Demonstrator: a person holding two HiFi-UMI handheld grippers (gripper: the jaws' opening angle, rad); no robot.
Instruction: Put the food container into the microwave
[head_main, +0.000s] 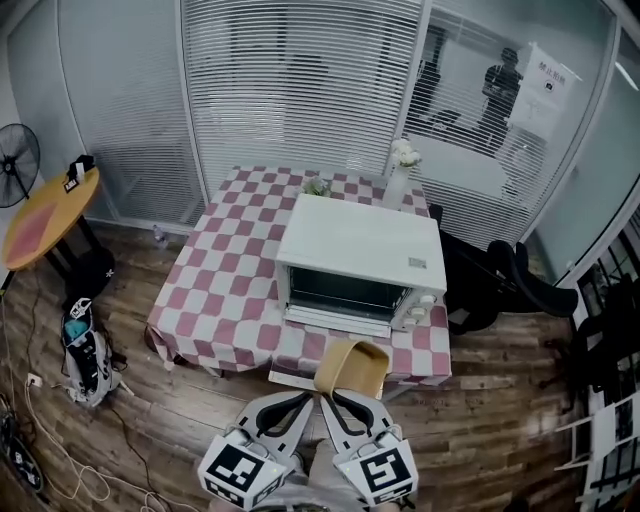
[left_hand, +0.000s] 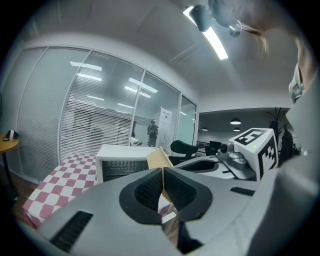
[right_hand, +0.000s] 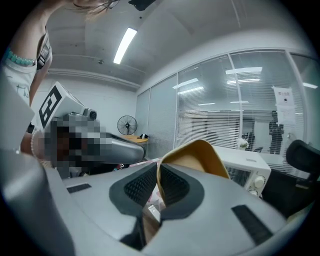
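The left tongs (head_main: 306, 400) and right tongs (head_main: 336, 400) are held low, side by side, angled forward and up. Each pair is clamped shut on a wall of the container (head_main: 352, 368), which is carried just ahead of them, short of the microwave (head_main: 360, 250) beyond. The container's base is hidden behind the tongs. It is thin-walled, tan and smooth, with a rounded rim. The table (head_main: 225, 285) is covered in checked cloth.

The left gripper (head_main: 304, 403) and right gripper (head_main: 341, 403) meet at a tan food container (head_main: 352, 368) (low, at the checkered table's (head_main: 215, 290) near edge), facing the closed white microwave (head_main: 360, 258).
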